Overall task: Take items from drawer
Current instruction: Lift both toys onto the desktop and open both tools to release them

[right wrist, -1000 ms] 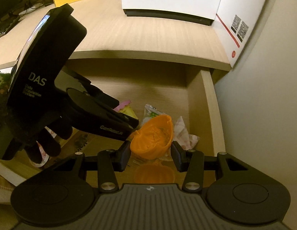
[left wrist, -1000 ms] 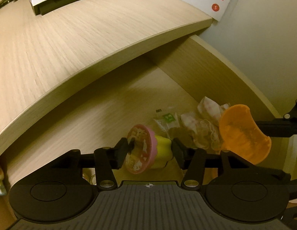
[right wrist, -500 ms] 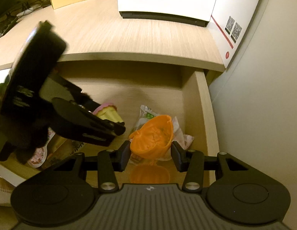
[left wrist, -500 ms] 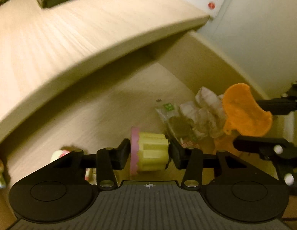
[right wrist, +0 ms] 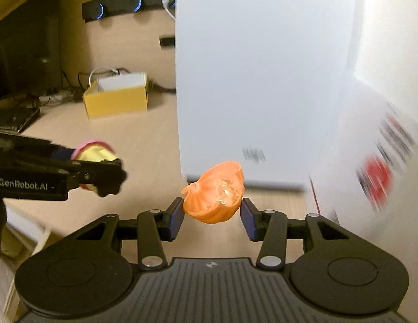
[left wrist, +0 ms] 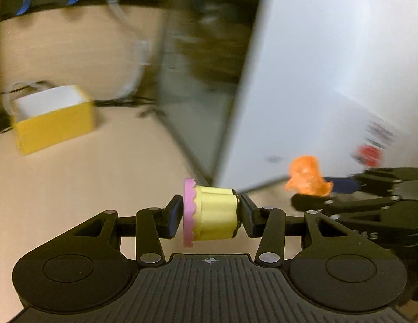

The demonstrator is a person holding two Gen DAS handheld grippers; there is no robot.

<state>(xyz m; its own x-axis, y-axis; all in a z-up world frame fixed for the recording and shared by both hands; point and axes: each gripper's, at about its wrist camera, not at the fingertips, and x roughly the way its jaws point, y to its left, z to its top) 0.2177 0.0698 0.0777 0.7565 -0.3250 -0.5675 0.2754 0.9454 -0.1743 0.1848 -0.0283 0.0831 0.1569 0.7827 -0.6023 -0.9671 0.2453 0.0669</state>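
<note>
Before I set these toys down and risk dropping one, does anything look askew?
Nothing is damaged or spilled. The yellow toy cupcake with pink frosting lies sideways in the left gripper, clamped top to base. The orange plastic shell sits tilted in the right gripper.

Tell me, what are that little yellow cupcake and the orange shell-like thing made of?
The cupcake looks like matte moulded plastic or foam: flat yellow fluted sides, a pink scalloped top, no shine. The orange piece looks like thin glossy plastic, slightly translucent, with bright glints inside its hollow. Neither can be told for certain from looks alone.
</note>
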